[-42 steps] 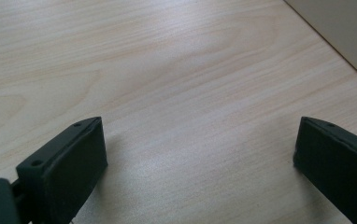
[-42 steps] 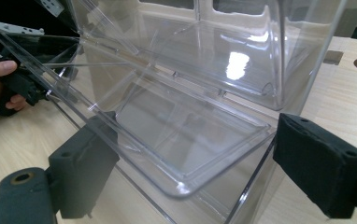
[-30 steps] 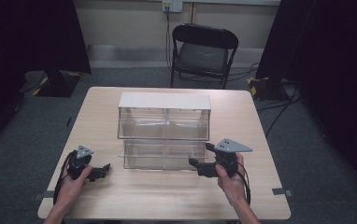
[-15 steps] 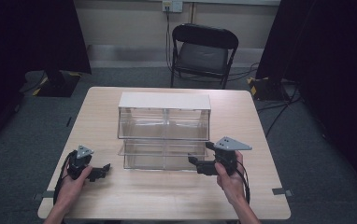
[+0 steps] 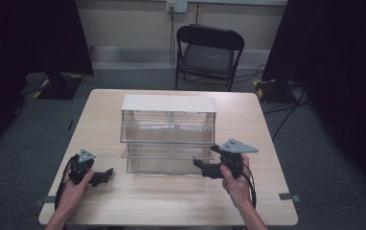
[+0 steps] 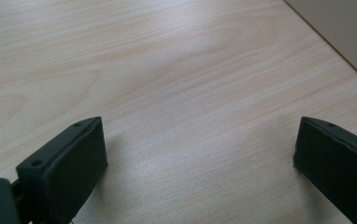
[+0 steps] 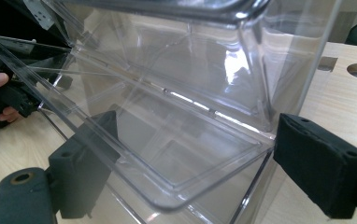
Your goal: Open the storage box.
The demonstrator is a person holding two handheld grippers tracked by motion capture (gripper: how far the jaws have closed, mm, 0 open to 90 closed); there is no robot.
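A clear plastic two-tier bin cabinet (image 5: 168,128) with a white top (image 5: 169,103) stands in the middle of the wooden table (image 5: 181,201). My right gripper (image 5: 199,166) is at the right front of the lower bin (image 5: 162,162). In the right gripper view it (image 7: 195,140) is open, and the lower bin's clear tilted front flap (image 7: 176,154) lies between its jaws, the left jaw showing through the plastic. My left gripper (image 5: 105,174) rests on the table left of the cabinet, apart from it, and its jaws (image 6: 200,140) stand open over bare wood.
A black folding chair (image 5: 209,52) stands beyond the table's far edge. Dark curtains hang on both sides. Cables and tape lie on the grey floor (image 5: 315,143). The other hand and its gripper (image 7: 8,95) show through the plastic in the right gripper view.
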